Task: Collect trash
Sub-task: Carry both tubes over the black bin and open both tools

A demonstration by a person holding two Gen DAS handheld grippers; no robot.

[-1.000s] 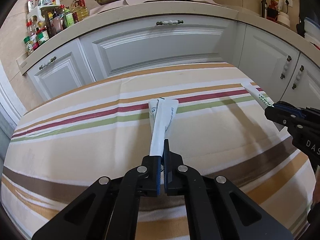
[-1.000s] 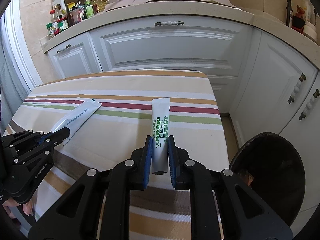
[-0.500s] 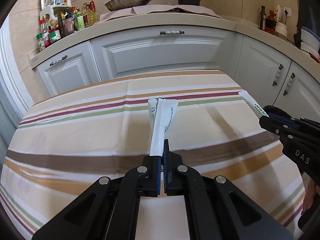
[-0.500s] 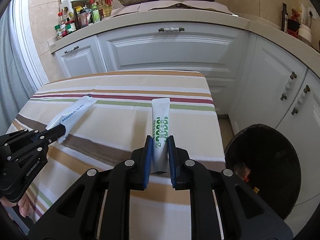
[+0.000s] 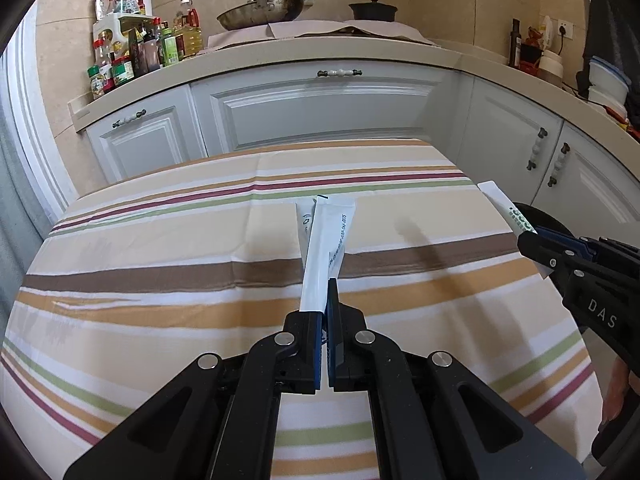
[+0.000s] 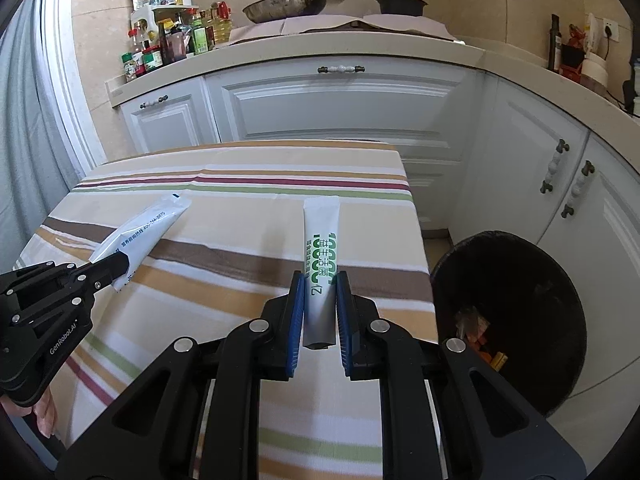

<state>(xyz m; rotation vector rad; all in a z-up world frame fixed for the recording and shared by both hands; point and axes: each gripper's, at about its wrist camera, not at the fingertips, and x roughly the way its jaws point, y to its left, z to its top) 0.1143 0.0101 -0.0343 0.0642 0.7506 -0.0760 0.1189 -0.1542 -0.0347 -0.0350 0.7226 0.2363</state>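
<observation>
White kitchen cabinets [image 5: 320, 116] and a beige counter [image 6: 340, 46] curve around a table covered with a striped cloth [image 5: 160, 248]. On the counter stand a cluster of bottles and jars [image 5: 132, 56], a wok [image 6: 286, 4] and a dark lidded pot [image 5: 373, 10].

Both grippers are held side by side above the cloth, each pointing forward and angled downward toward the far cabinets.

The left gripper [image 5: 325, 300] has its jaws pressed together on the lower end of a flat white sachet with blue print [image 5: 326, 240]; the sachet sticks out ahead of the fingers, clear of the table, its far end fanned open. In the right wrist view the same gripper [image 6: 116, 268] enters from the left edge, with the person's fingertips [image 6: 42, 416] visible below its body.

The right gripper [image 6: 320, 292] is clamped on a white tube with green lettering [image 6: 321, 248], its blue pads [image 6: 298, 300] squeezing the tube near its lower part while the flat end points away, raised off the cloth. From the left wrist view this gripper [image 5: 532, 240] reaches in from the right edge with the tube [image 5: 506, 208] projecting up and to the left.

A black bin [image 6: 508, 320] stands on the floor just beside the table's right edge, below and to the right of the right gripper, with scraps lying inside.
</observation>
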